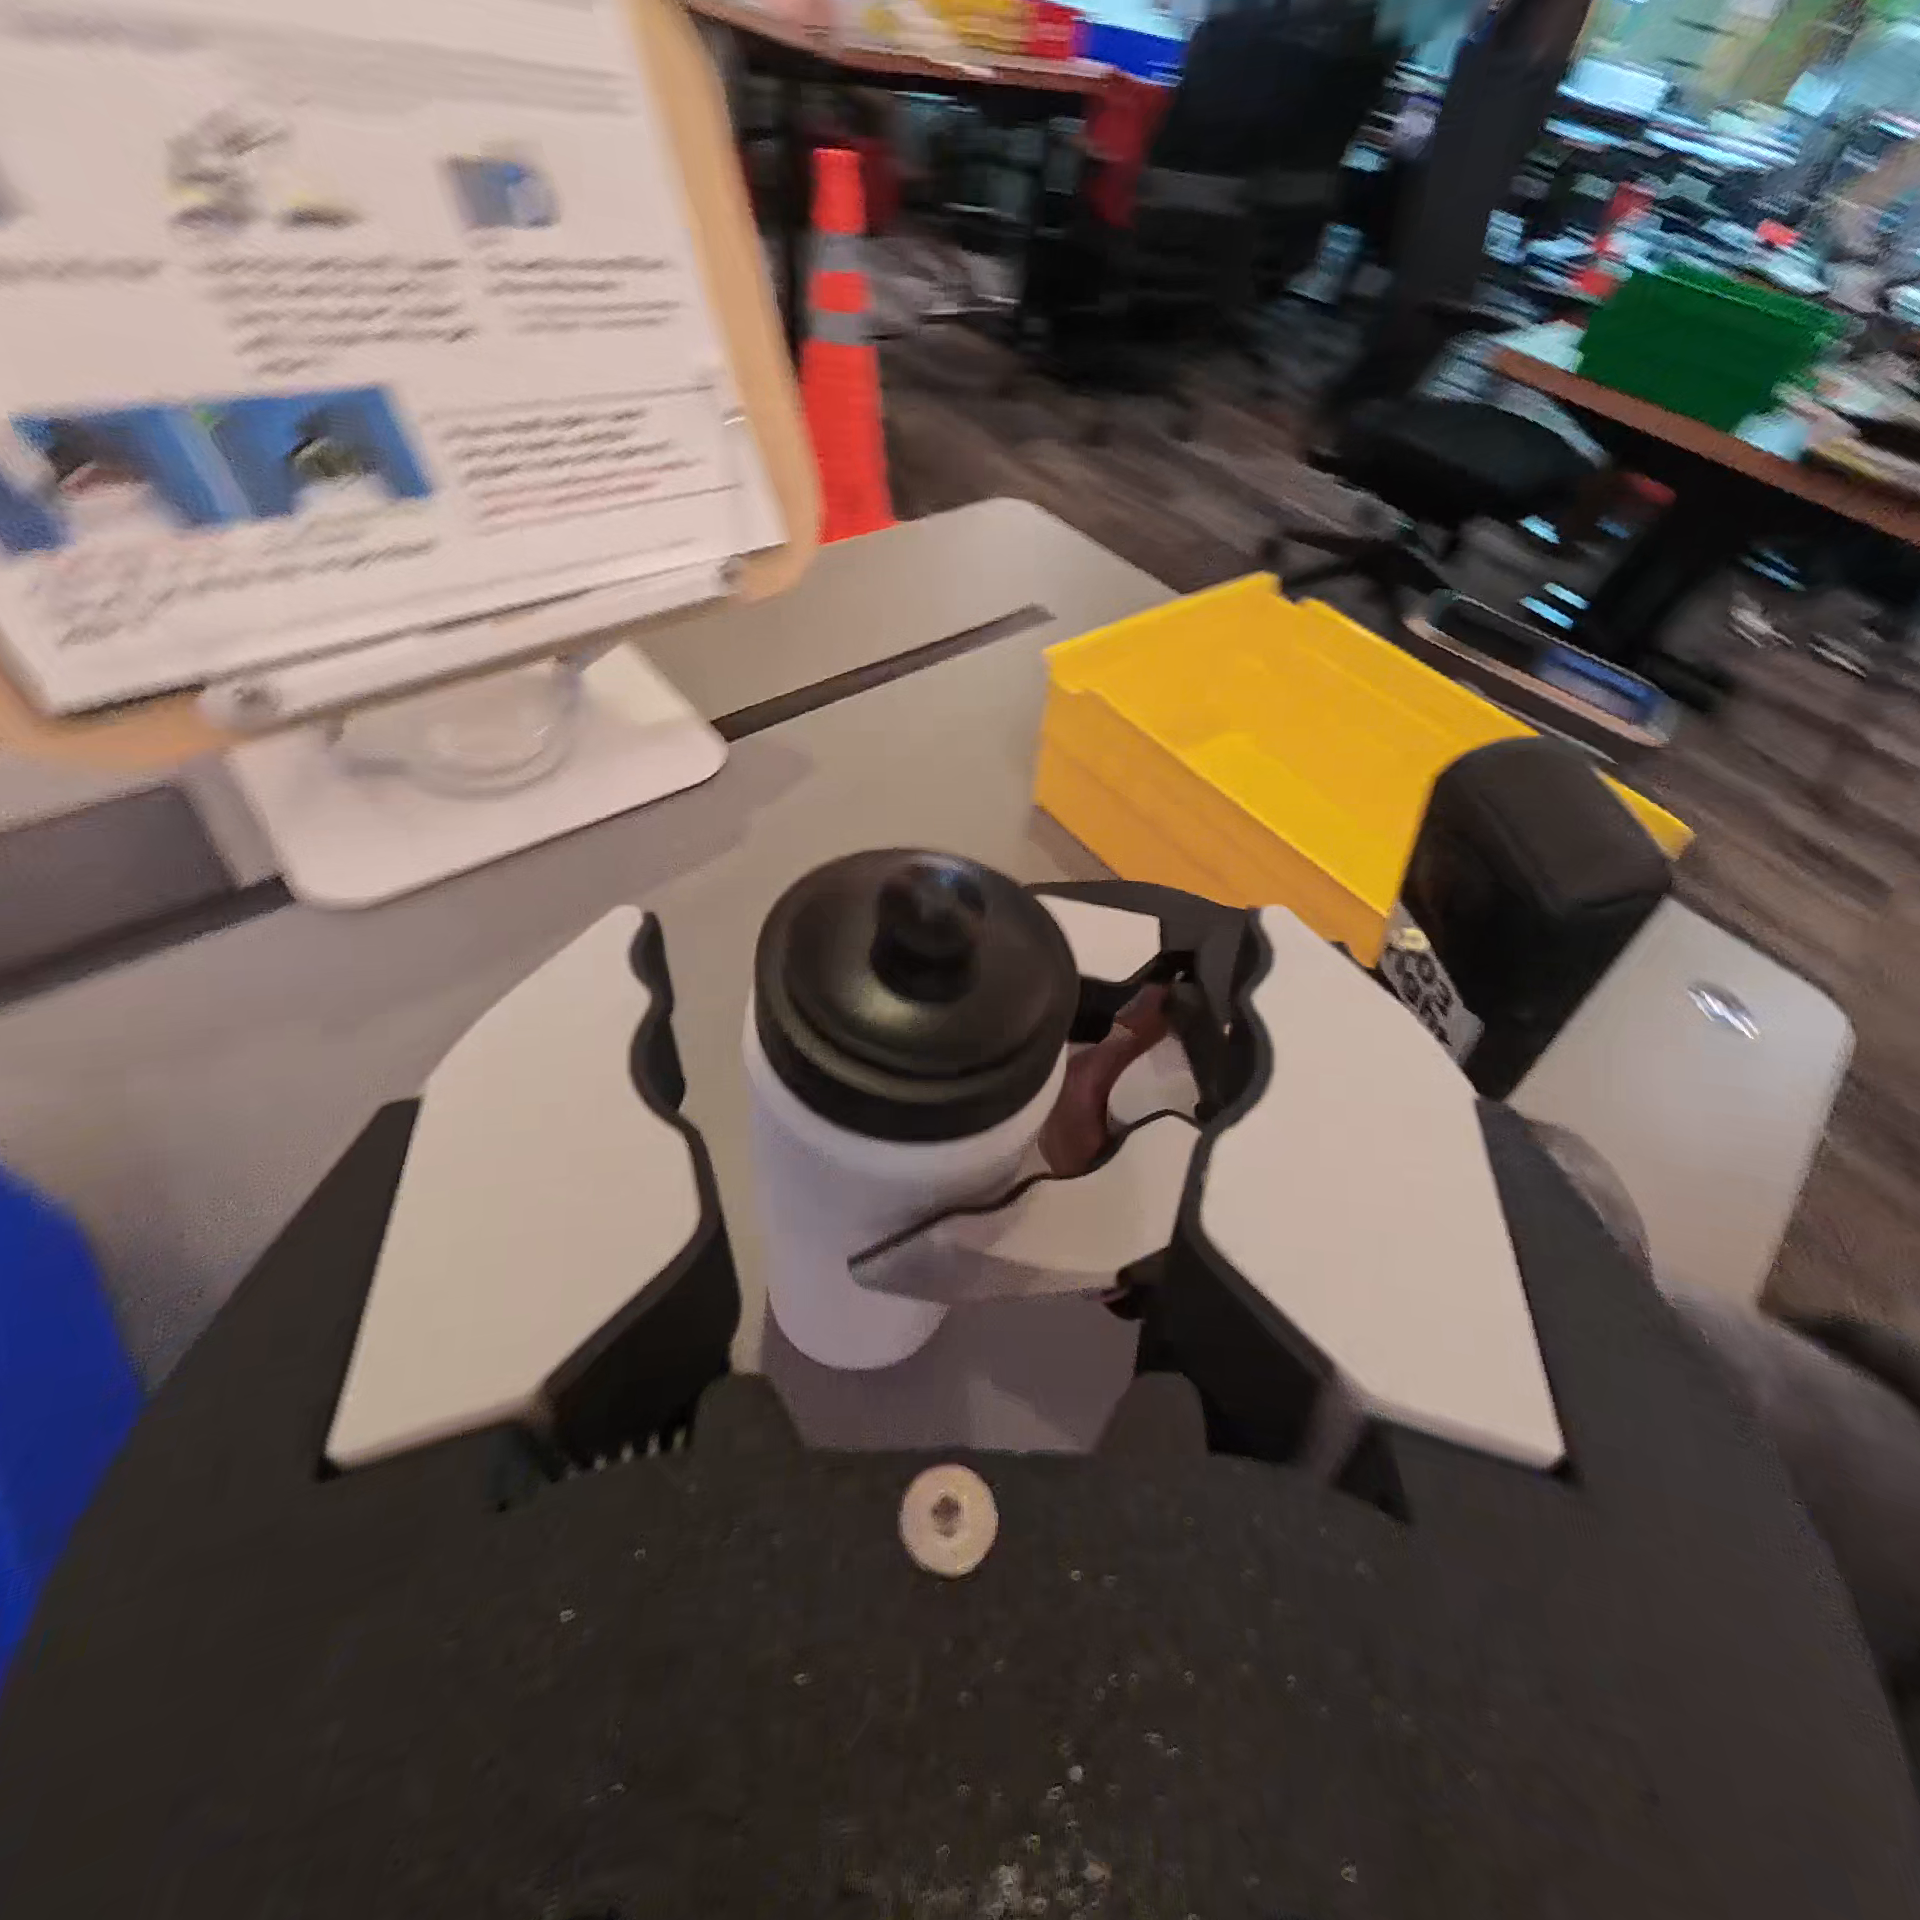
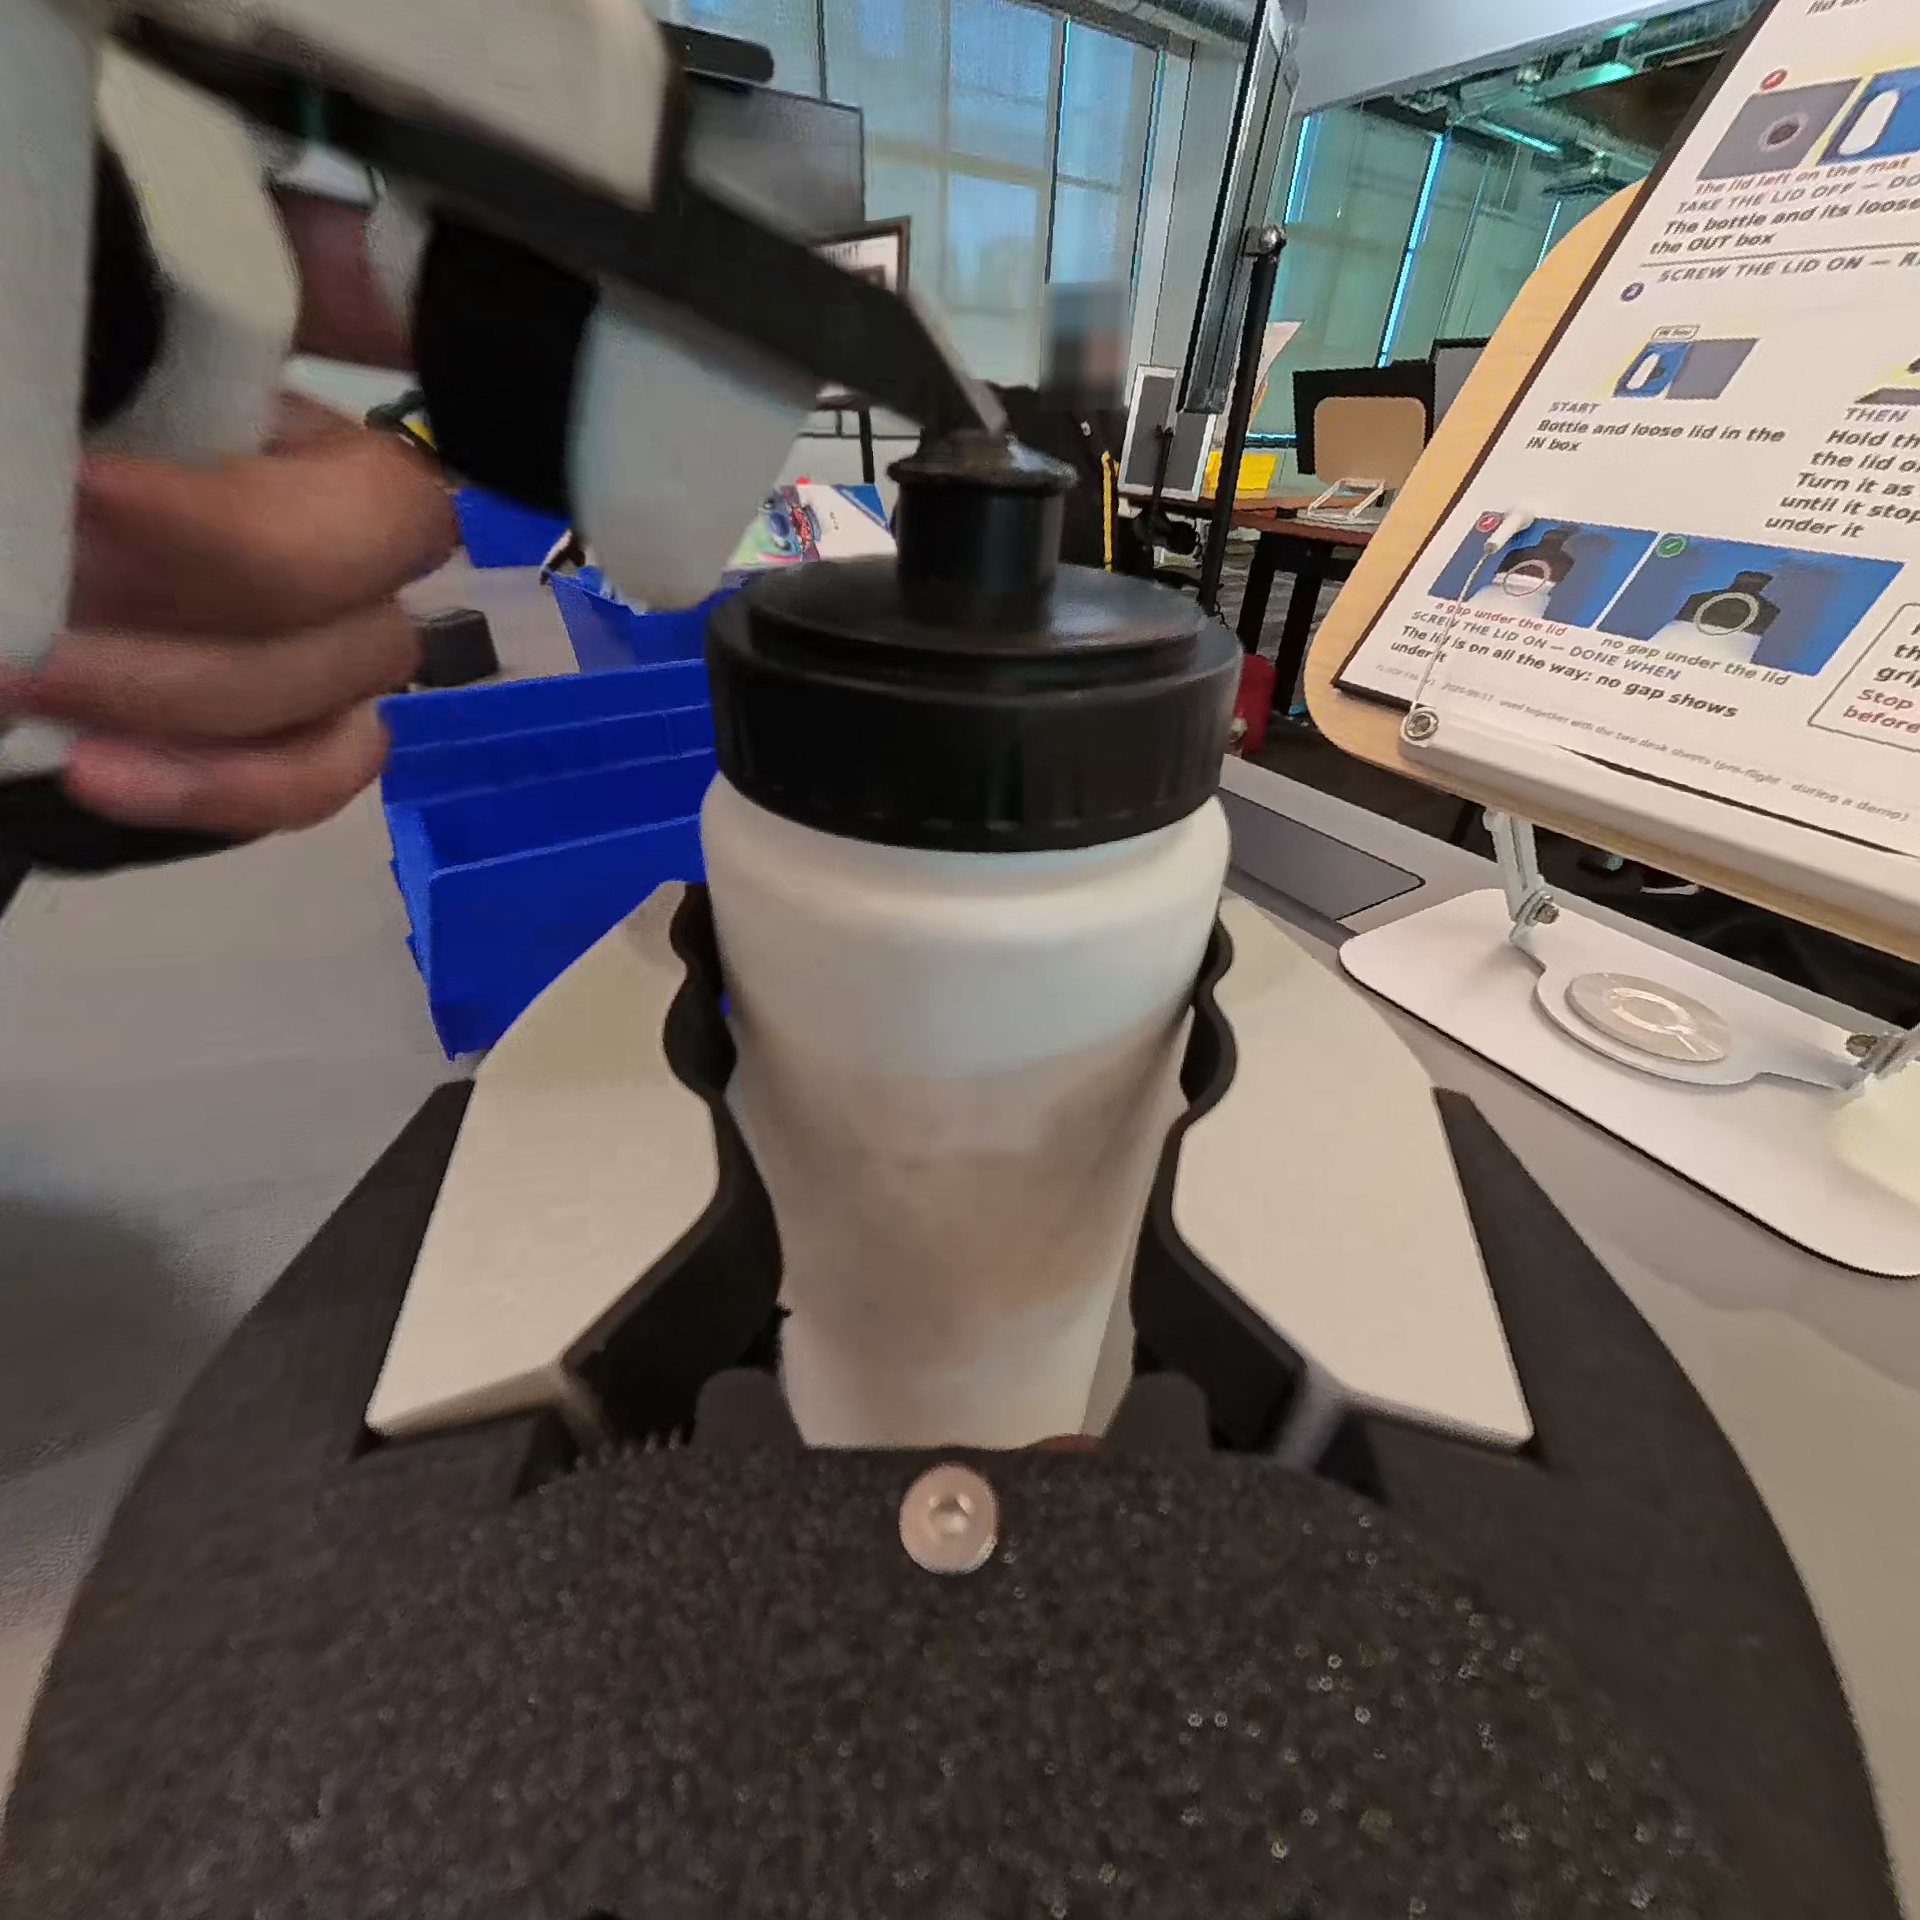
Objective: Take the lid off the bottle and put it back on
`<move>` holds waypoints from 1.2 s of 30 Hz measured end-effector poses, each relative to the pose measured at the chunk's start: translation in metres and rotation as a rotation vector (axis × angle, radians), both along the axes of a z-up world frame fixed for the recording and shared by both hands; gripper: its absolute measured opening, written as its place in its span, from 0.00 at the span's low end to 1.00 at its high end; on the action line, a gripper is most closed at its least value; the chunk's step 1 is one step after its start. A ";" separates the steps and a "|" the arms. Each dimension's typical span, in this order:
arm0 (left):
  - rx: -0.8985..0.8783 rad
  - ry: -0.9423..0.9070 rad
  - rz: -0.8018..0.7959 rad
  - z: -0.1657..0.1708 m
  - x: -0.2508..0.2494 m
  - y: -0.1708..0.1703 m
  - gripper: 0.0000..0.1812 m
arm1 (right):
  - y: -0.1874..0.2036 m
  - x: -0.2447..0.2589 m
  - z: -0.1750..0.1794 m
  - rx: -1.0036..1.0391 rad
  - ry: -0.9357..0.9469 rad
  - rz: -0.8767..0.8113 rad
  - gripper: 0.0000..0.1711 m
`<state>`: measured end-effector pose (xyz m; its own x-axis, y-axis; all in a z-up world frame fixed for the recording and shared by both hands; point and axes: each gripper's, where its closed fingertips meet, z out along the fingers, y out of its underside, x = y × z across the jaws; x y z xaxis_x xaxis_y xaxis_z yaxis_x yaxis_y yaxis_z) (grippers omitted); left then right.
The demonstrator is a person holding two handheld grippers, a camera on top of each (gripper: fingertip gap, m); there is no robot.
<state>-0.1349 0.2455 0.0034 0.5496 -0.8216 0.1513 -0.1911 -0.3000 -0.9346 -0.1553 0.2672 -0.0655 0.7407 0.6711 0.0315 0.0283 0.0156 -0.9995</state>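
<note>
Right wrist view, nearest: the right gripper (image 2: 951,1039) is clamped on the white bottle (image 2: 961,1049), its two pale fingers (image 2: 582,1174) with black scalloped inner edges pressing the body from both sides below the shoulder. The bottle stands upright, long axis vertical, mouth end up. Its body is matte white plastic, round-shouldered and narrowing toward the grip. The black lid (image 2: 971,717) sits on the neck; it is a wide screw cap with a ribbed skirt, a flat stepped top and a short cylindrical spout at centre. A black fingertip of the left gripper (image 2: 935,405), blurred, reaches in from the upper left and sits at the top of the spout; whether it touches cannot be told. A hand (image 2: 229,623) holds that tool at the left edge.

Left wrist view: the left gripper (image 1: 951,987) looks down from above with its jaws spread, the bottle (image 1: 873,1195) and lid (image 1: 914,977) between them and clear of both fingers.

Farther off, the grey table (image 1: 312,1039) carries a blue bin (image 2: 540,831) behind the bottle to the left in the right wrist view, and yellow bins (image 1: 1247,748) toward its far right corner in the left wrist view. A tan board with printed sheets (image 2: 1662,468) stands tilted on a white stand (image 2: 1610,1060) at the back edge. Beyond the table stands an orange cone (image 1: 847,364).
</note>
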 end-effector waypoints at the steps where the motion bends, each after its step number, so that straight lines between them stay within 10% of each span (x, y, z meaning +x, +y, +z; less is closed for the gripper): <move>1: -0.015 0.000 0.072 -0.006 -0.003 -0.001 0.56 | 0.000 0.000 0.000 0.001 0.001 0.001 0.50; 13: -0.134 0.063 0.217 -0.036 0.007 0.013 0.43 | 0.000 0.002 0.000 -0.006 -0.008 -0.017 0.50; 36: 0.027 0.441 -0.938 -0.040 -0.024 0.008 0.21 | -0.002 0.004 -0.002 -0.054 -0.041 -0.006 0.50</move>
